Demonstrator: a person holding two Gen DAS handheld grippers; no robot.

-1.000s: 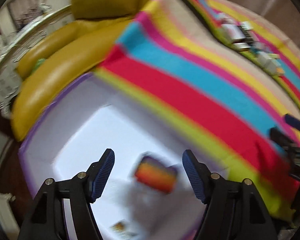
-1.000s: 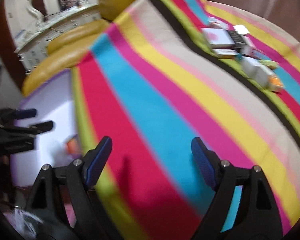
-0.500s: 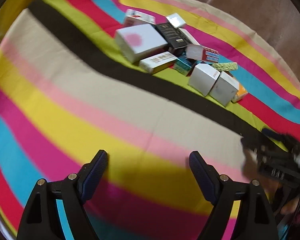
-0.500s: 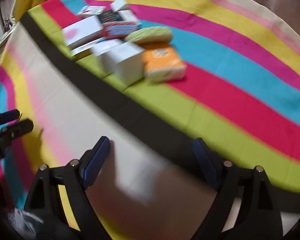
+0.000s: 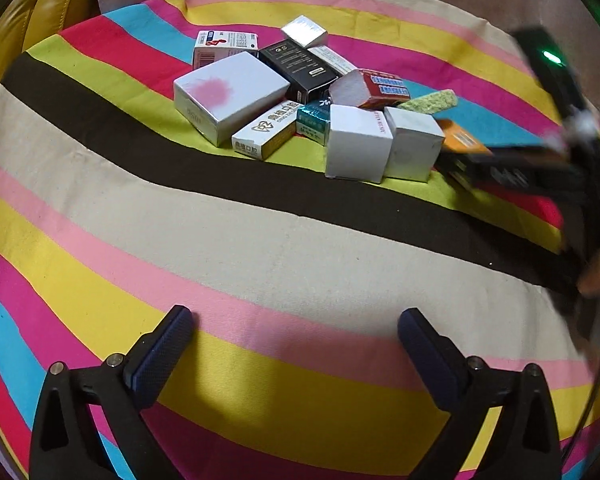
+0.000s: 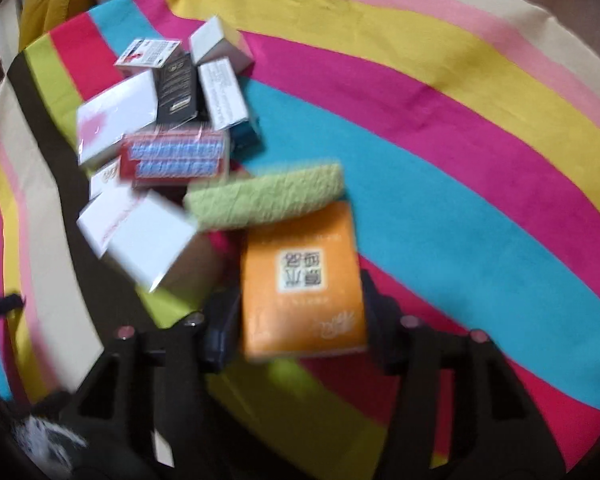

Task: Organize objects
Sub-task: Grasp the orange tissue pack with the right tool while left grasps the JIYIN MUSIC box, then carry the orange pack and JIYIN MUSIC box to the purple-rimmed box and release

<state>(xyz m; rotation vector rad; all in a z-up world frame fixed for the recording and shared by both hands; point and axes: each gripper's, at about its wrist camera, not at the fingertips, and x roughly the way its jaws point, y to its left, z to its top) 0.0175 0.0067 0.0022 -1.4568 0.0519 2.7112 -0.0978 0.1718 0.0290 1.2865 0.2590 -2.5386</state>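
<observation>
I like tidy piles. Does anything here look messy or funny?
Yes. The boxes lie jumbled on the striped cloth, some leaning on each other, and the red box sits tilted on top. A green sponge is mixed in with them, the one thing that is no box.

Right gripper (image 6: 300, 312), jaws just closing, on either side of an orange packet (image 6: 302, 280) on a striped cloth (image 6: 460, 160). Green sponge (image 6: 266, 196) just beyond the packet; small boxes (image 6: 160, 120) piled far left.
</observation>
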